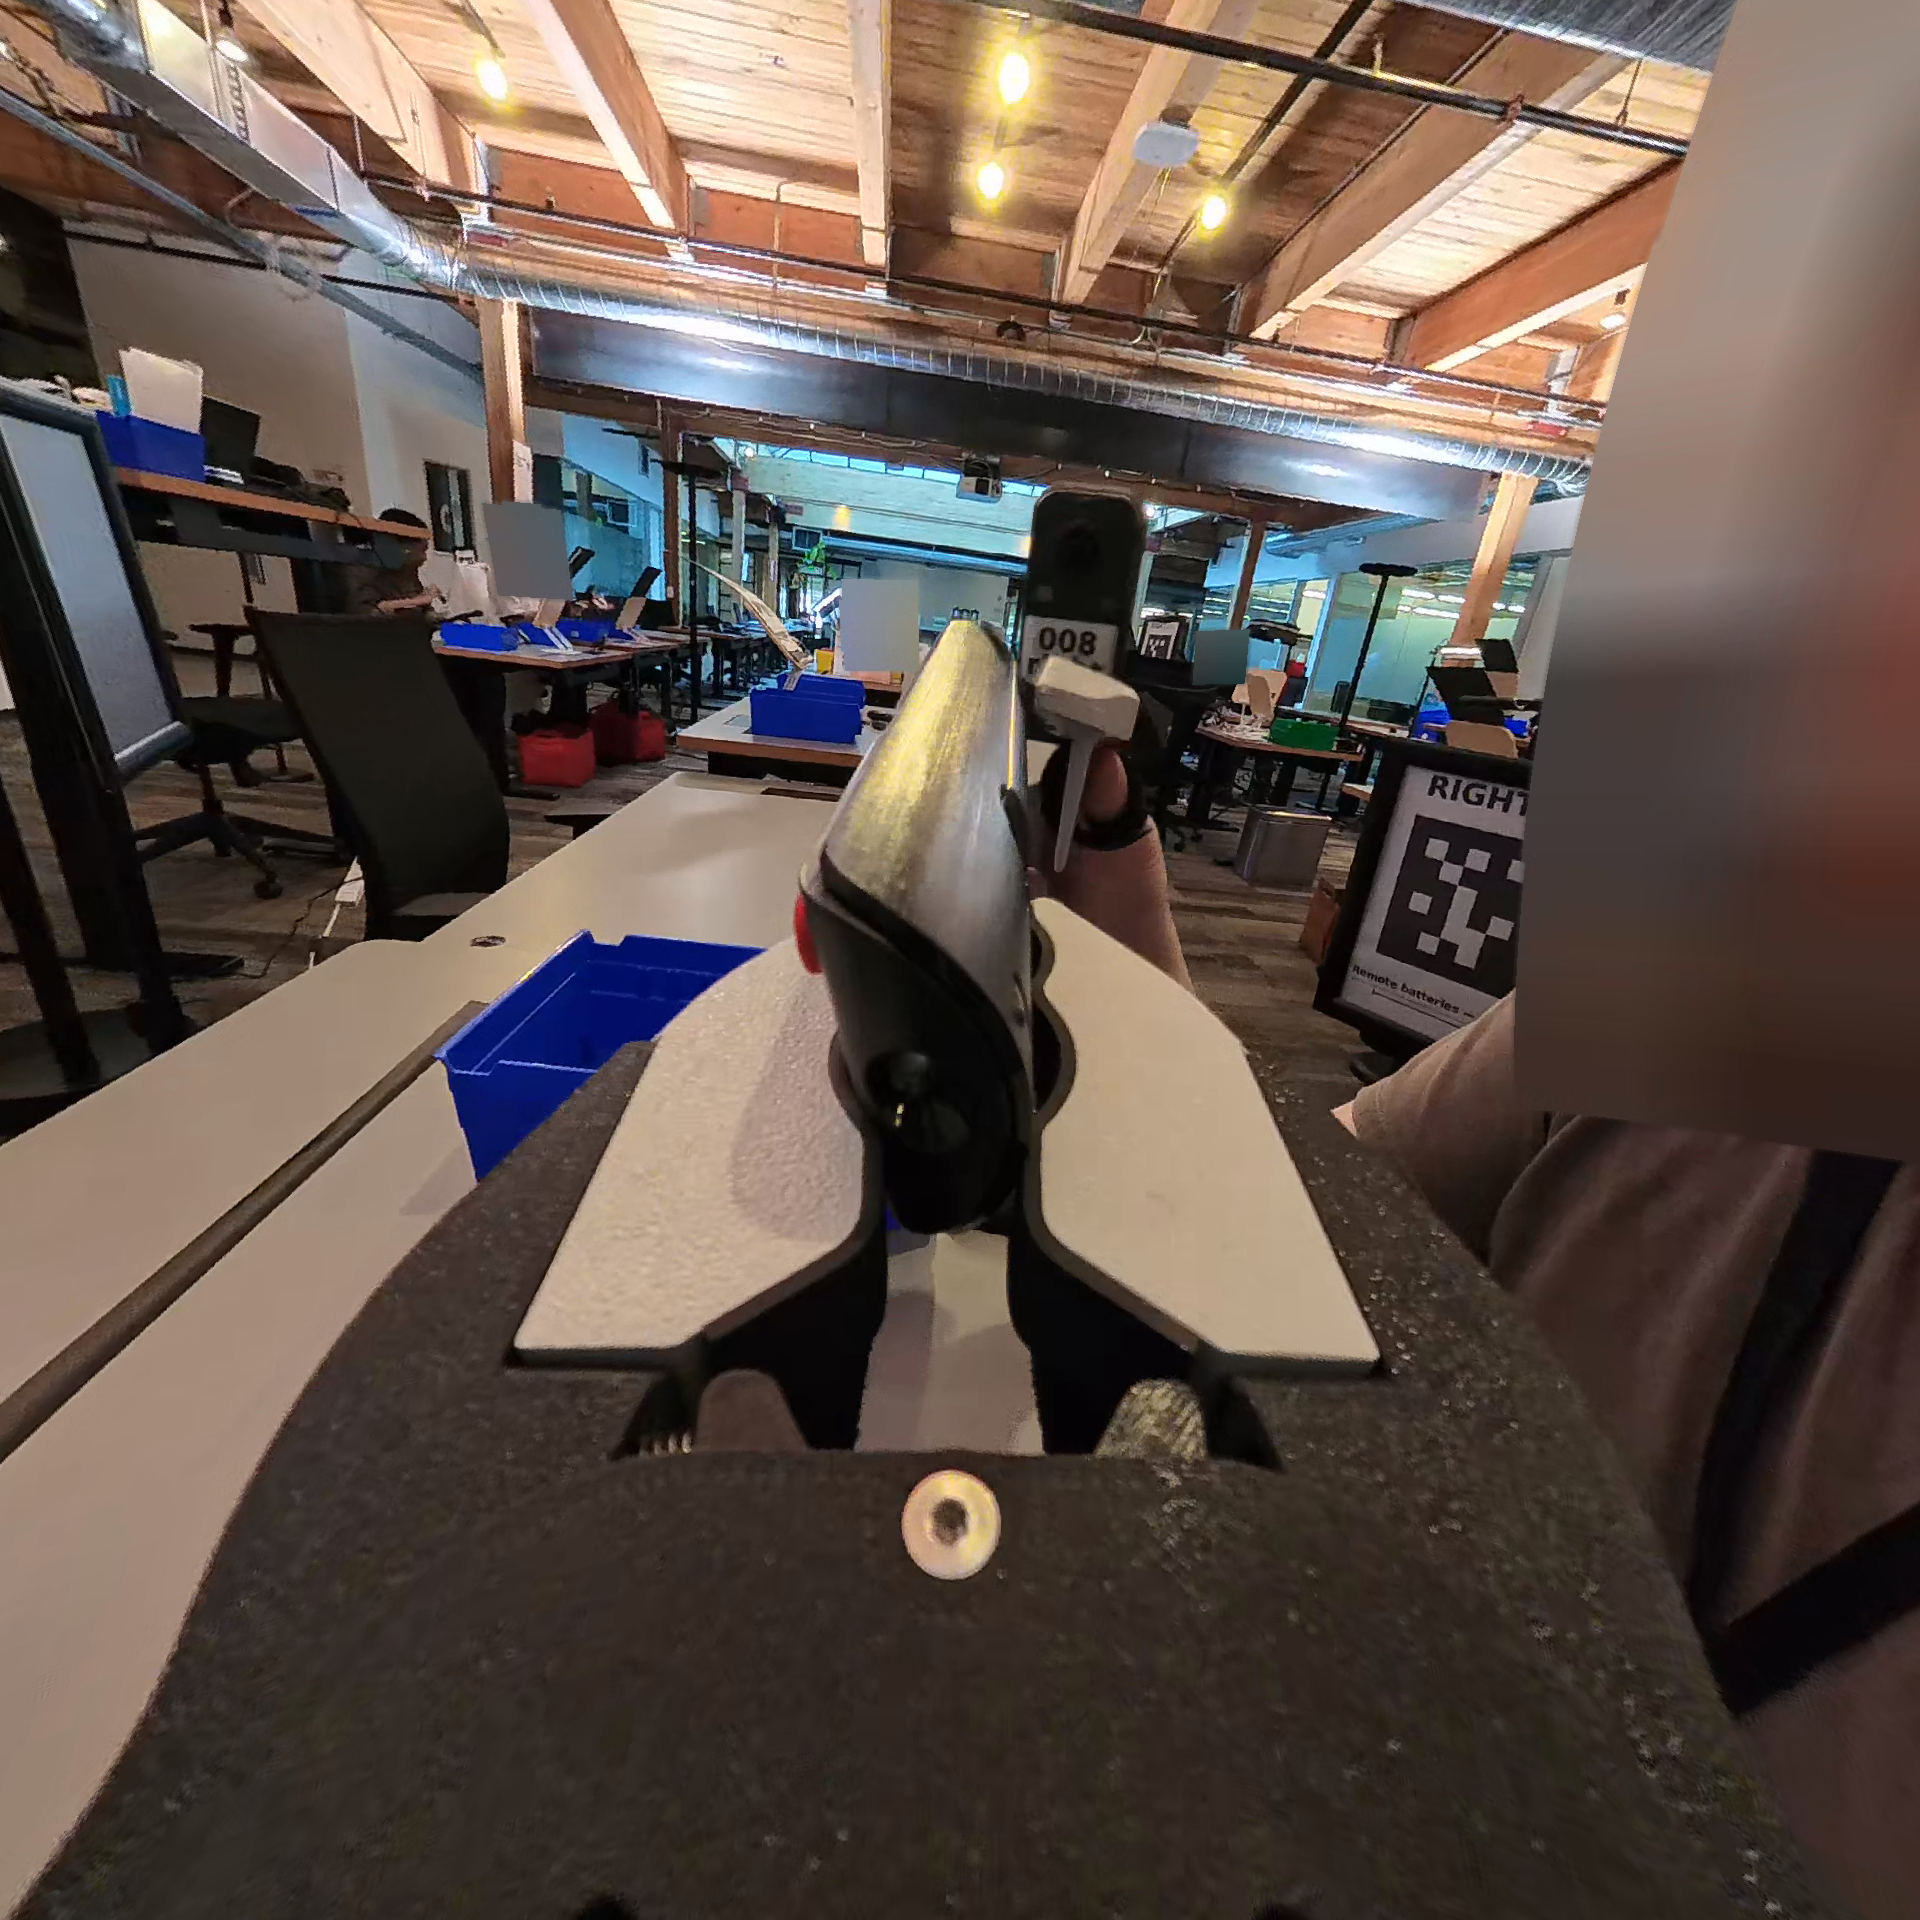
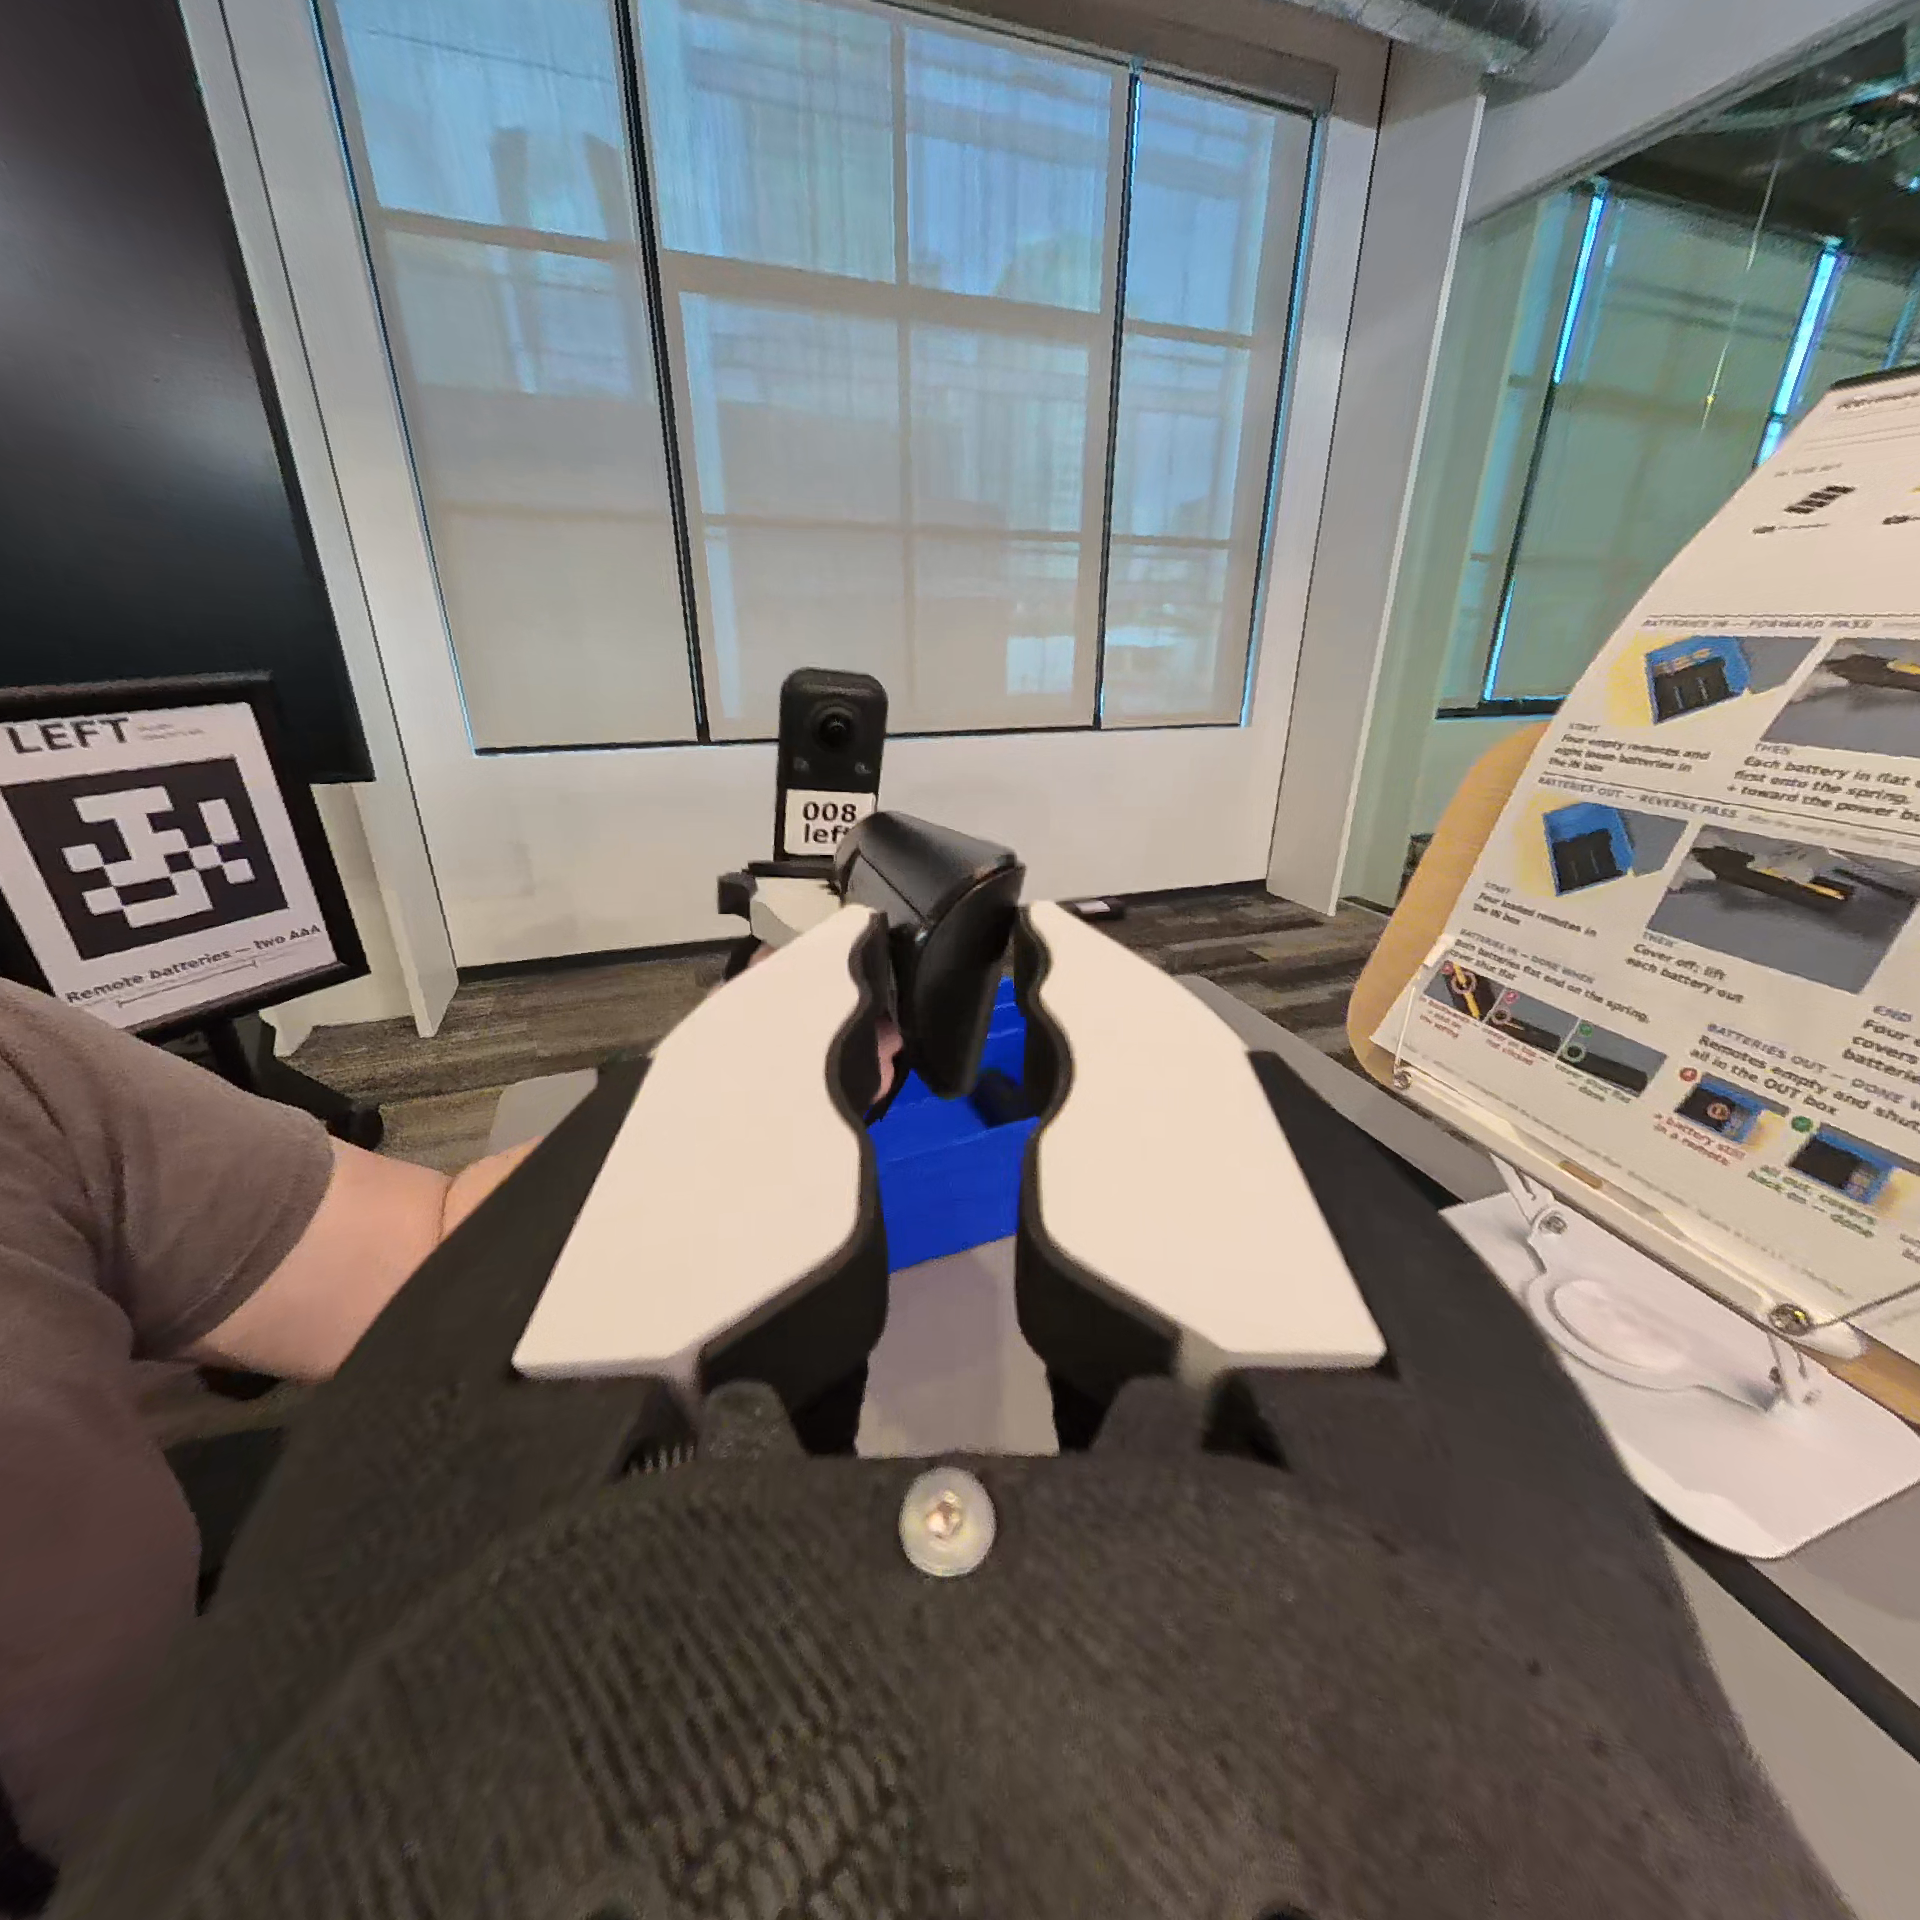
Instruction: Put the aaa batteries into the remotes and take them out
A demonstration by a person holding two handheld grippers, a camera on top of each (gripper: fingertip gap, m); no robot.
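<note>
A glossy black plastic remote [image 1: 925,935] with a smooth, light-reflecting back sits between the matt white, finely grainy plastic fingers [image 1: 727,1143] of the left gripper [image 1: 940,997]. That gripper's black body [image 1: 935,1714] looks rough and speckled, with a shiny metal screw [image 1: 951,1524]. Below lies a smooth blue plastic bin [image 1: 561,1029] on a matt pale grey table [image 1: 156,1195]. In the right wrist view, a laminated paper instruction sheet [image 2: 1704,935] looks slightly glossy, and the person's brown cloth sleeve [image 2: 125,1195] is matt.
</note>
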